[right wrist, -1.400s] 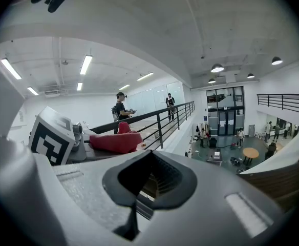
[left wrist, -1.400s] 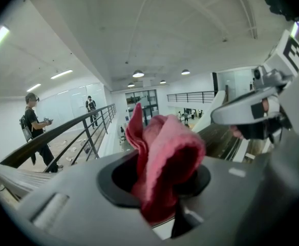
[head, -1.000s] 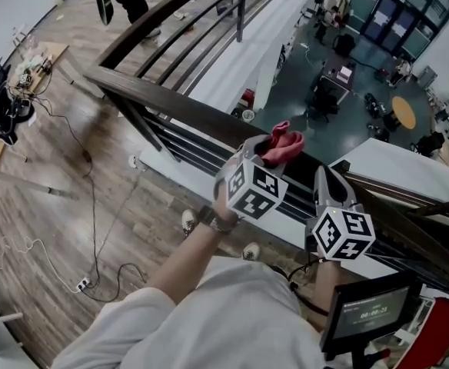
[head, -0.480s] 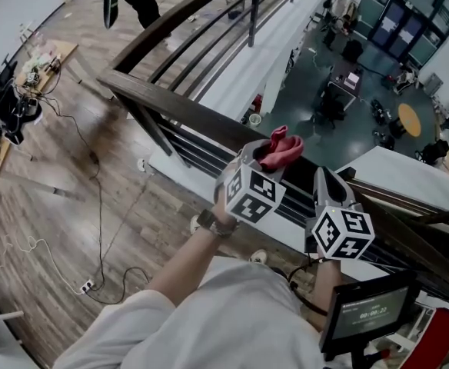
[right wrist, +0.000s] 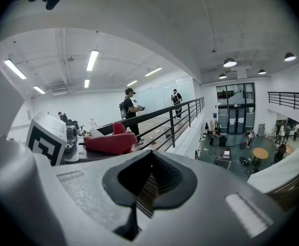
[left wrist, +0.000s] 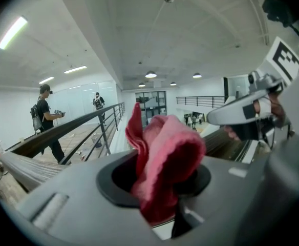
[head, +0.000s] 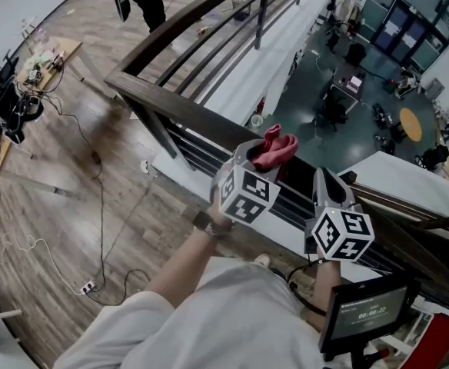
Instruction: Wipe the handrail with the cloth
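Observation:
A dark wooden handrail [head: 174, 108] runs from upper left to lower right above black bars. My left gripper [head: 264, 154] is shut on a bunched pink-red cloth [head: 274, 147], which lies on top of the rail. In the left gripper view the cloth [left wrist: 162, 155] fills the space between the jaws and hides their tips. My right gripper [head: 326, 181] is just right of it, over the rail, shut and holding nothing. From the right gripper view the cloth [right wrist: 108, 141] and the left gripper's marker cube [right wrist: 47, 137] show at the left.
Past the rail is an open drop to a lower floor [head: 347, 75] with desks and people. Cables [head: 94, 198] trail over the wood floor behind me, near a cluttered table [head: 24, 75]. A small screen [head: 367, 314] sits at lower right. Another person [right wrist: 130, 106] stands by the far railing.
My left gripper and the cloth have slid a little to the left along the handrail. The right gripper has hardly moved.

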A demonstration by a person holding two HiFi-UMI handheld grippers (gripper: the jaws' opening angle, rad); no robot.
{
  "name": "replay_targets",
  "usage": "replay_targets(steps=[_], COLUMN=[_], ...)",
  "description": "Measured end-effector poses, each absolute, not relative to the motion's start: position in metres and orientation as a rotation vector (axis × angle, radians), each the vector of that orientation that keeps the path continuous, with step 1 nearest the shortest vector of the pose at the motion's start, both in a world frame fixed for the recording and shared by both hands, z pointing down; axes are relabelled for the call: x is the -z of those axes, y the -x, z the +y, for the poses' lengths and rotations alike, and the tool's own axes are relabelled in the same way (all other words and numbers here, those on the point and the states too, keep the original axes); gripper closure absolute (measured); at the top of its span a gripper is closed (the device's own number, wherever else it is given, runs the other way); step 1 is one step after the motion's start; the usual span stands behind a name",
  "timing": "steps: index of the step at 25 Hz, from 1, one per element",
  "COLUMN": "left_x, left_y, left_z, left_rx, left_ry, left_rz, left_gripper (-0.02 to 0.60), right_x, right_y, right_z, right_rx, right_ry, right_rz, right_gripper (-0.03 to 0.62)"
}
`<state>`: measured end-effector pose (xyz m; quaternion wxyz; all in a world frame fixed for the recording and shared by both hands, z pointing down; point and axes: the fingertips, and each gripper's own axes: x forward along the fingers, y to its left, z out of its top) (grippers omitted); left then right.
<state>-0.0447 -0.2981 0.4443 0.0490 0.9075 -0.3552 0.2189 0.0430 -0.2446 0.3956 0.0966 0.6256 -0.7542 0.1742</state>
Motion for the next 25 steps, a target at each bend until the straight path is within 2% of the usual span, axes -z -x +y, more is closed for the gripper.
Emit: replay_targets(steps=[12,25], left_x=[-0.459,-0.442], left_y=[0.101,0.122], left_z=[-0.325,-0.341], left_rx=[-0.644,-0.656], left_ry=[-2.768,-2.789], left_rz=[-1.098,-1.088], left_gripper=[0.423,0.423], right_x=[-0.412,-0.395], right_y=[0.011,0.024], right_z=[-0.275,-0.287], right_rx=[-0.509,-0.516], right_ry=[-1.828,-1.9], right_rz=[-2.229,-2.2], right_gripper=[0.591,0.591])
